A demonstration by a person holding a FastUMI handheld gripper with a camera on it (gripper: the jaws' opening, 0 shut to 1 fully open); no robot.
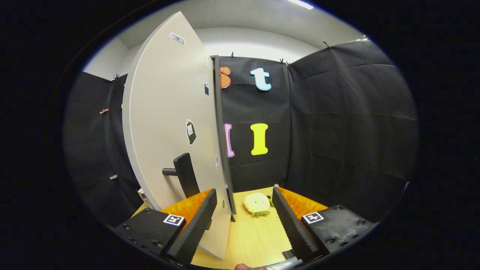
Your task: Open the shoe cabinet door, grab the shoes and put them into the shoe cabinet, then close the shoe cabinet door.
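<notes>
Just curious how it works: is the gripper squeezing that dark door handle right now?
No. The gripper is open, its fingers apart around the cabinet door edge, with the handle beyond the left finger.

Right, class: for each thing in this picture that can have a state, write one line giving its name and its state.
Cabinet door: swung open, its free edge between the fingers.
Door handle: free, just ahead of one finger, not gripped.
Gripper: open, fingers apart, holding nothing.
Yellow plush shoe: lying on the wooden table beyond the fingers, not yet picked up.
</notes>
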